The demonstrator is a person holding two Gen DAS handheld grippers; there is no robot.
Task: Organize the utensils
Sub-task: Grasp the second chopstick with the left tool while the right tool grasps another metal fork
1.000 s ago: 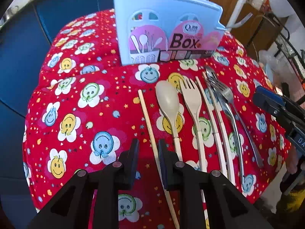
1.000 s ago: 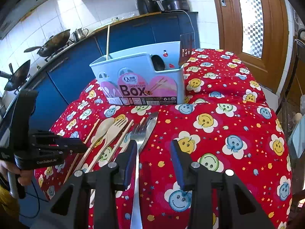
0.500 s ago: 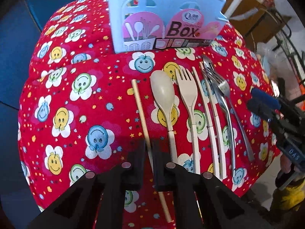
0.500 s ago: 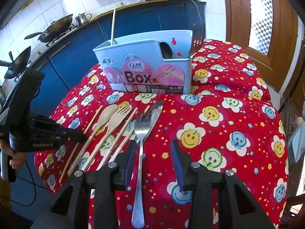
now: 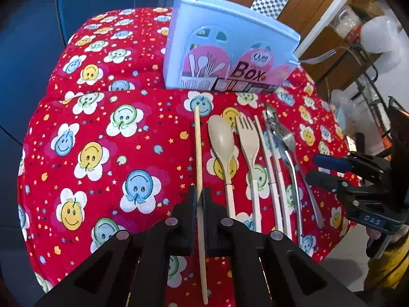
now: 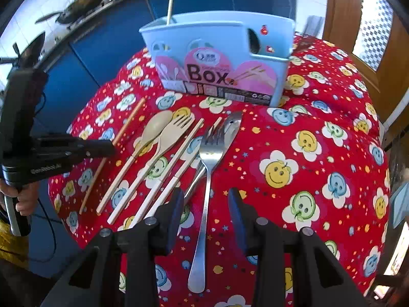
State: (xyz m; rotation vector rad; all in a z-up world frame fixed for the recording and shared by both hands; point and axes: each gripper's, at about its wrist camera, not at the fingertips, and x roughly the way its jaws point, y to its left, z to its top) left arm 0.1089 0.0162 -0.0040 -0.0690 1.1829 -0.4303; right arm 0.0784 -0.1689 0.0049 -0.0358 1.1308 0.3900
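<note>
Left gripper (image 5: 199, 194): pressed together on the chopstick (image 5: 198, 153), gripped low on its shaft, presumably for lifting. Right gripper (image 6: 205, 202): held spread above the steel fork (image 6: 207, 168), nothing pinched. Box (image 5: 230, 58): stood beyond the utensil row, one stick already inside.

Left gripper (image 5: 199, 199): matte black plastic, round silver screws behind each finger. Right gripper (image 6: 206, 199): same black build, blue pads inside the fingers (white lettering along its side). Yellow clothing (image 6: 10, 240) beneath the handle.
</note>
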